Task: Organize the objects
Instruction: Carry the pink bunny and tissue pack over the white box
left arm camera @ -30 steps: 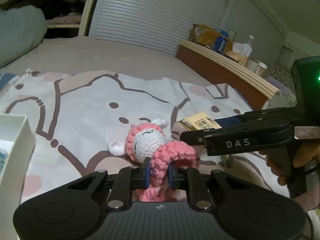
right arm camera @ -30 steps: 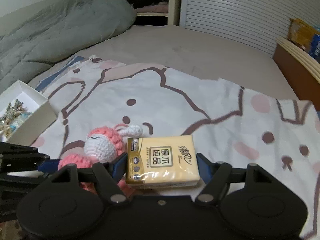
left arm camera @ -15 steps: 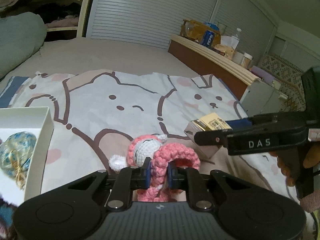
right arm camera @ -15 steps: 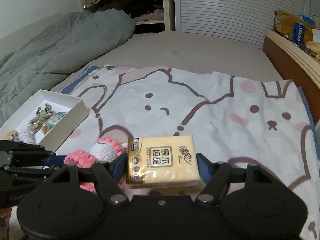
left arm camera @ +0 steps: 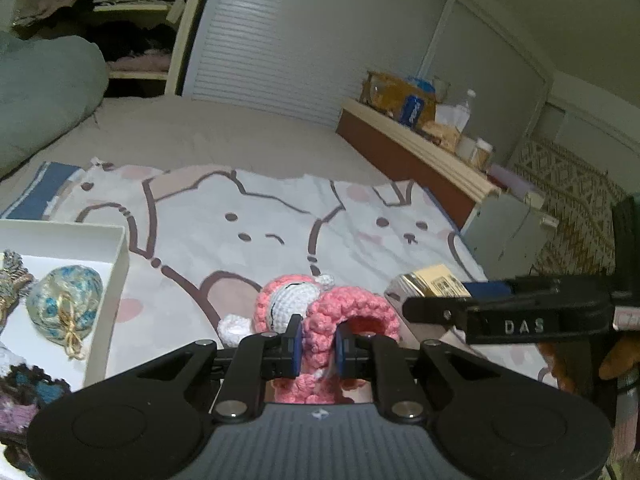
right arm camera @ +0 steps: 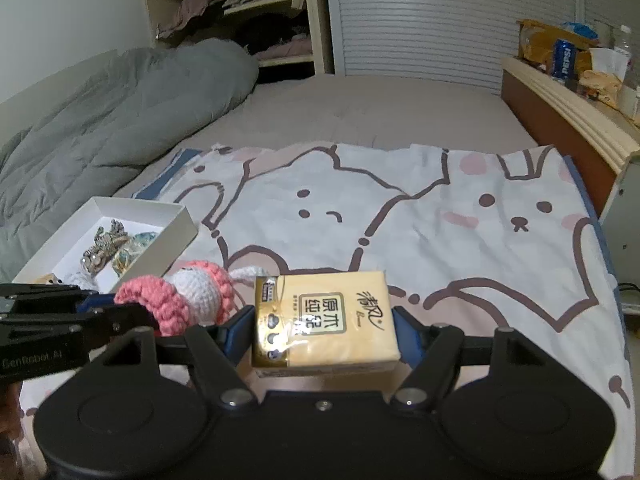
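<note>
My left gripper point(left arm camera: 317, 346) is clamped on the pink loop of the crochet doll point(left arm camera: 320, 320). The blue pads point(left arm camera: 297, 345) pinch the yarn from both sides, and the doll's white face tips away from the camera. I judge the loop was chosen because it is the one part narrow and firm enough to pinch; the stuffed head would squash and slip.

My right gripper point(right arm camera: 324, 330) is closed on the tissue pack point(right arm camera: 325, 318), gripped across its short sides with the printed face upward. A flat, level hold suits a soft pack and leaves it ready to be set down flat.

Both items appear to hang clear of the bedspread point(right arm camera: 400, 216), over its near edge, with the doll just to the left of the pack. Whether they touch each other I cannot tell.

The white box point(left arm camera: 118, 264) sits at the near left edge of the bedspread, open on top. It already holds a blue-patterned pouch point(left arm camera: 64, 304) and other small trinkets, so I judge it to be the collecting place for both held items. The doll is the nearer to it.

Risk noted: the box is partly filled, so room for the pack may be tight. The shelf point(right arm camera: 568, 104) along the right side of the bed carries unrelated clutter.
</note>
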The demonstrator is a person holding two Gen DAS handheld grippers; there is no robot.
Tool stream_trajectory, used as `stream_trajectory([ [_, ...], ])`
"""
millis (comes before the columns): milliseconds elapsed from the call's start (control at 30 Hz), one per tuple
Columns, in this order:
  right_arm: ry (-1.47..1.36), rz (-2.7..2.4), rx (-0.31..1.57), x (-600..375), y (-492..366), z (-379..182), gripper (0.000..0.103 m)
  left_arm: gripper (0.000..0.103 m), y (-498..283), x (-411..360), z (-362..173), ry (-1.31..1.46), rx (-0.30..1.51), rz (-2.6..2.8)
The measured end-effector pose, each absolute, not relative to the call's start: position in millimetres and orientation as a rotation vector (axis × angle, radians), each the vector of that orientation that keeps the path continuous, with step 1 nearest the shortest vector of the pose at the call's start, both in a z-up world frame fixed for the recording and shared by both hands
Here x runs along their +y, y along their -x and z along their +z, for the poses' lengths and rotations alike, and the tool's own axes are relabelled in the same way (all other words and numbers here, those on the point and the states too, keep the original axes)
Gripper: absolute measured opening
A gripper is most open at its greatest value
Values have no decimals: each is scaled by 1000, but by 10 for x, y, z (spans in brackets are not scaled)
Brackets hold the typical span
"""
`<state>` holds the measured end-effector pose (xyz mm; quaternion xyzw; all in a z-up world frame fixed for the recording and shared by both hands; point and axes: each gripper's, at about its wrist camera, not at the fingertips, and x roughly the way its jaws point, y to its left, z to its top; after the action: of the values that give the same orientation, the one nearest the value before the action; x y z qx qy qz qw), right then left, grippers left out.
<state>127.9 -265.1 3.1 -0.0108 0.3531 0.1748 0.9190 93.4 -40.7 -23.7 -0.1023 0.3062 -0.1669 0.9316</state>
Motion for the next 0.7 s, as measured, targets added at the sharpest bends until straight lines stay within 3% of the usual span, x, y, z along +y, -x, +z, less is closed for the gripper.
stream_trajectory([
  [700,33,453,628,-1867,-1262,434,73,16,-859,695,393,236,449,-180],
])
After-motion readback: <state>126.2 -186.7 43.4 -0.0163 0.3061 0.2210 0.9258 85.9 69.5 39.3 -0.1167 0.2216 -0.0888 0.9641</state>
